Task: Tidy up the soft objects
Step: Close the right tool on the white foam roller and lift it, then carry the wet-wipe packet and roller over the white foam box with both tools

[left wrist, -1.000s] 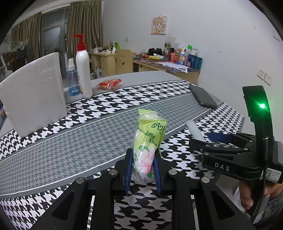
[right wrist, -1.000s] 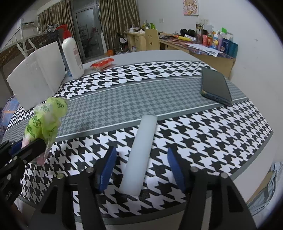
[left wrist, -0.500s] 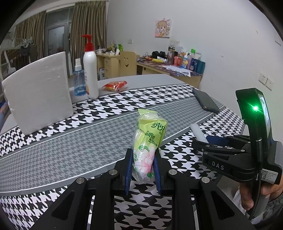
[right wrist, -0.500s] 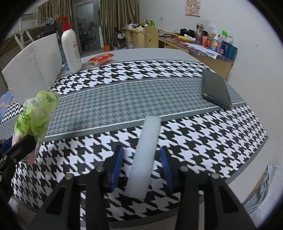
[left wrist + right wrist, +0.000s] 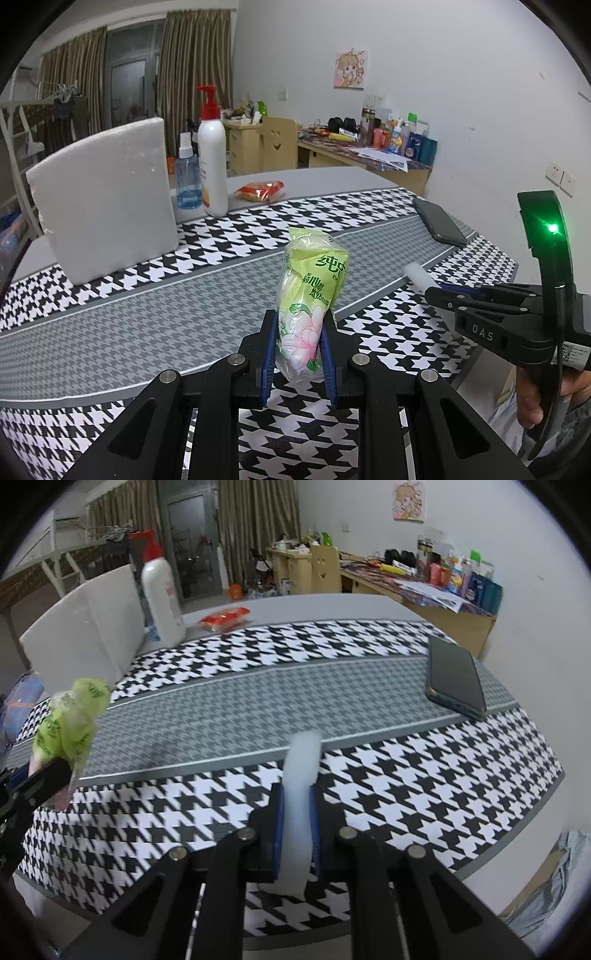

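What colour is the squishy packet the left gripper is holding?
The packet is mostly lime green with a pink flower printed near the bottom. The left wrist view shows it best.

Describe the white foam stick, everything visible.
The foam stick is a plain white, soft-looking cylinder with a slightly translucent, matte surface and no markings. It lies lengthwise, pointing away from the right gripper, whose jaws have just been closing and now pinch it near its close end between blue pads, visibly squeezing it. Its far end reaches the grey stripe of the checked tablecloth. Whether it has lifted is unclear.
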`<state>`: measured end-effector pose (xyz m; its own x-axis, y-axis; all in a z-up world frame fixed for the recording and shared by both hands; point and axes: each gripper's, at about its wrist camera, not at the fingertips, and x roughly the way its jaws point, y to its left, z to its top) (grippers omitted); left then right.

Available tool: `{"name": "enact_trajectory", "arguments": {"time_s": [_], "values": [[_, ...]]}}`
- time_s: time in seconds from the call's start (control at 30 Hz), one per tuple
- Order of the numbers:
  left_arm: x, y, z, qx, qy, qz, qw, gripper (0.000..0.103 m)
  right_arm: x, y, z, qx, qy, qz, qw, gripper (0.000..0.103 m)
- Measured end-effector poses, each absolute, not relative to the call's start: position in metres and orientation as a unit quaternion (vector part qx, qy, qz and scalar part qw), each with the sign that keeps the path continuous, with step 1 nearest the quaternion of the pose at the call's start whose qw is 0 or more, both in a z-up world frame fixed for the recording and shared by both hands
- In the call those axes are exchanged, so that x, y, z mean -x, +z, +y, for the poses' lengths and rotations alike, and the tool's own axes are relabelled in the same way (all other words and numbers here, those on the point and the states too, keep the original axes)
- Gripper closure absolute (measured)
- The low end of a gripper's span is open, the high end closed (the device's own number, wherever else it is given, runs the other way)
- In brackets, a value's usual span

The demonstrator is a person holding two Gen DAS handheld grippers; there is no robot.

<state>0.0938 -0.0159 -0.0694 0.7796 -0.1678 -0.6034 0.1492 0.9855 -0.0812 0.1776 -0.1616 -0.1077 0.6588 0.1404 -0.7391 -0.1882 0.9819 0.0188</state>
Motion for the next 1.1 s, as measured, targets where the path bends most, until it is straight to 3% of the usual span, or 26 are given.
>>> {"name": "enact_trajectory", "arguments": {"time_s": [1.1], "values": [[-0.082, -0.005, 0.025, -0.009, -0.022, 0.254, 0.967, 0.080, -0.164, -0.028, -0.104, 0.051, 0.200, 0.285, 0.936, 0.086]]}}
